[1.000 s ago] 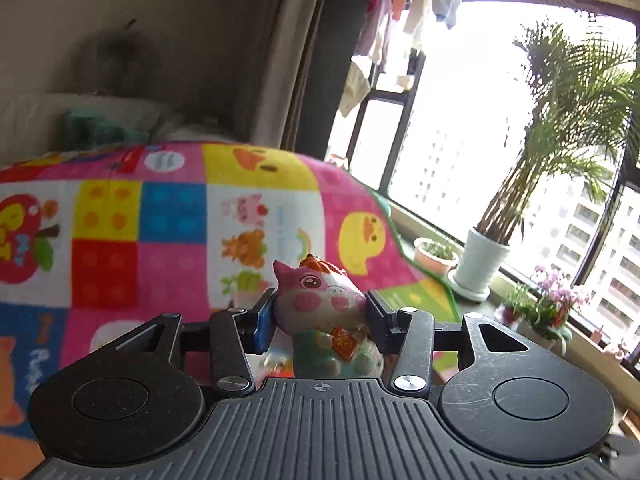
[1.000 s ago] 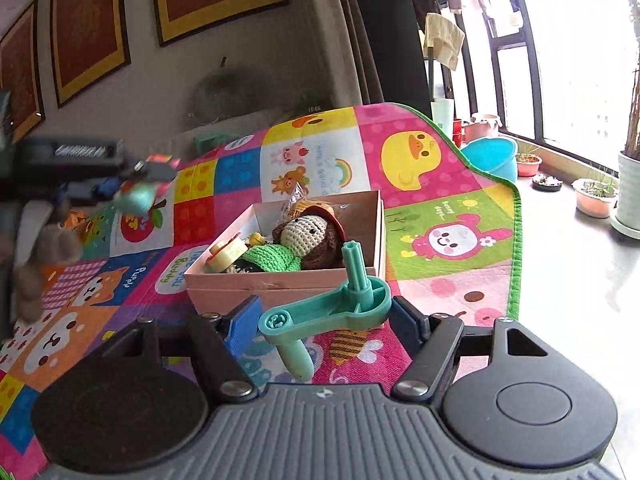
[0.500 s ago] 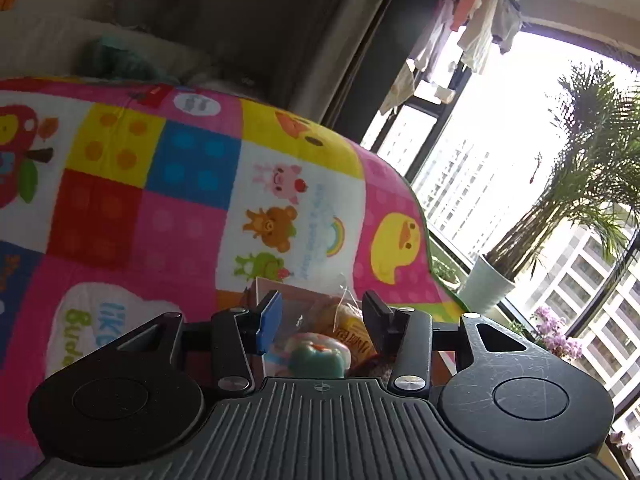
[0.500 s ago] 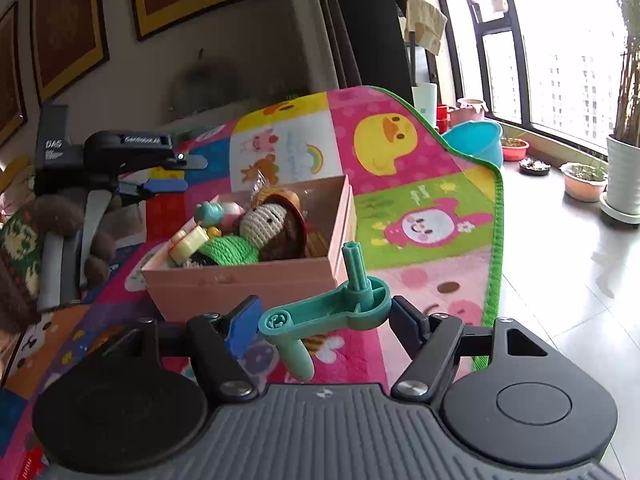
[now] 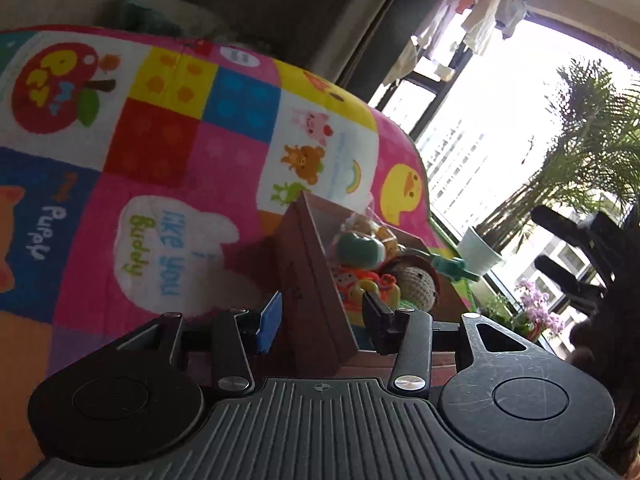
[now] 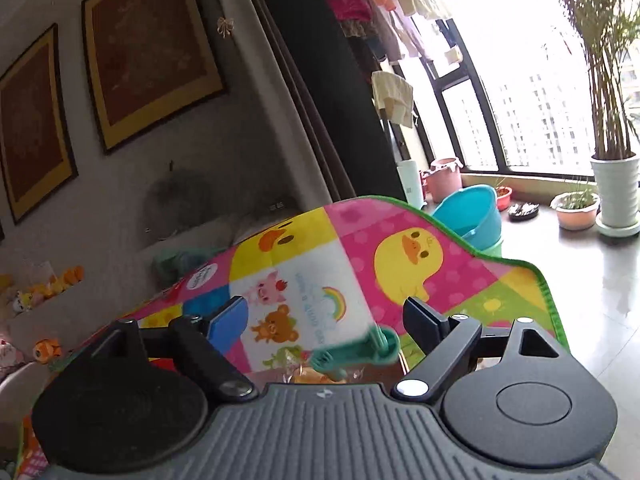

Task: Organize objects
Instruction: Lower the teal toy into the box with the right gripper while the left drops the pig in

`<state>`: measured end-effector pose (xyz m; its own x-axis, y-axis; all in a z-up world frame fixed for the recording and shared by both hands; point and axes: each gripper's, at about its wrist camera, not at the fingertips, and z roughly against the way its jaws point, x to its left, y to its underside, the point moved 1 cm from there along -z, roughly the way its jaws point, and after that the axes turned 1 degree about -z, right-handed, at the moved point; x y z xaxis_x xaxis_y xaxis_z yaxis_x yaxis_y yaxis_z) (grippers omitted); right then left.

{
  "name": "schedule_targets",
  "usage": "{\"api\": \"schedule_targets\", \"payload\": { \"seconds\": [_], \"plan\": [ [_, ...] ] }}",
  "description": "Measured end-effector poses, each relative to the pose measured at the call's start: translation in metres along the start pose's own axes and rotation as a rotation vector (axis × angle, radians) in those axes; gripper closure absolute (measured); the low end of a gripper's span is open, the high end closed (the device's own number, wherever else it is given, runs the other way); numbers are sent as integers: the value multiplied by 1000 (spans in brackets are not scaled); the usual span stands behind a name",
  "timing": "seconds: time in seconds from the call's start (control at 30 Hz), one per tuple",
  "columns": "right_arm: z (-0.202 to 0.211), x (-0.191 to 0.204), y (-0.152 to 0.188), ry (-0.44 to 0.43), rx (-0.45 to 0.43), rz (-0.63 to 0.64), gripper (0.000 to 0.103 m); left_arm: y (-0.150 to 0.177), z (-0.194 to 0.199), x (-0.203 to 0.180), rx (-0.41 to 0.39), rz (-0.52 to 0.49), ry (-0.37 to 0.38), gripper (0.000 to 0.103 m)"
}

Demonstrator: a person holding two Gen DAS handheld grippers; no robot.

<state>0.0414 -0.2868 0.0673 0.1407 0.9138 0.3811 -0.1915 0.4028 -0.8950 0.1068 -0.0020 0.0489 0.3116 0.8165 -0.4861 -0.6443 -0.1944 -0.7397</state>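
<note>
A pink cardboard box (image 5: 308, 280) sits on the colourful play mat (image 5: 168, 148) and holds several toys. Among them are the pig figurine (image 5: 356, 250) and a crocheted doll (image 5: 416, 284). My left gripper (image 5: 320, 316) is open and empty, its fingers straddling the box's near left wall. My right gripper (image 6: 326, 322) is open above the box. The teal plastic crank toy (image 6: 356, 354) lies loose between and below its fingers, blurred. The same toy shows over the box's far side in the left wrist view (image 5: 454, 268), next to the right gripper's dark body (image 5: 576, 240).
The mat's green edge (image 6: 548, 292) ends at a tiled floor. A blue basin (image 6: 472, 214), potted plants (image 6: 614, 192) and a window stand beyond it. Small plush toys (image 6: 44, 284) lie along the wall at left.
My left gripper let the pig figurine go into the box and drew back to the box's wall. My right gripper moved over the box and opened, and the teal crank toy dropped free.
</note>
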Motion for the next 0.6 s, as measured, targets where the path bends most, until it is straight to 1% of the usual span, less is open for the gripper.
{"api": "schedule_targets", "payload": {
  "seconds": [0.03,0.1,0.17,0.3,0.37,0.47,0.5,0.57,0.6],
  "plan": [
    [10,-5,7,3,-5,6,15,0,1,5,4,13,-1,55],
    [27,-16,20,33,1,62,13,-3,0,9,23,33,11,55],
    [32,-27,27,53,57,125,13,-6,-3,6,46,37,32,55],
    [29,-44,38,46,233,246,13,-11,-10,-14,82,-20,42,55],
    [30,-43,48,63,258,314,13,-12,-13,-20,100,-30,29,55],
    [26,-43,58,44,286,353,13,-13,-18,-27,134,-38,13,55],
    [26,-42,62,34,293,360,14,-14,-19,-29,147,-36,4,55],
    [25,-41,68,28,298,386,23,-15,-21,-32,167,-34,-9,55],
    [25,-40,71,23,304,400,29,-16,-24,-35,182,-39,-16,55]
  ]
}}
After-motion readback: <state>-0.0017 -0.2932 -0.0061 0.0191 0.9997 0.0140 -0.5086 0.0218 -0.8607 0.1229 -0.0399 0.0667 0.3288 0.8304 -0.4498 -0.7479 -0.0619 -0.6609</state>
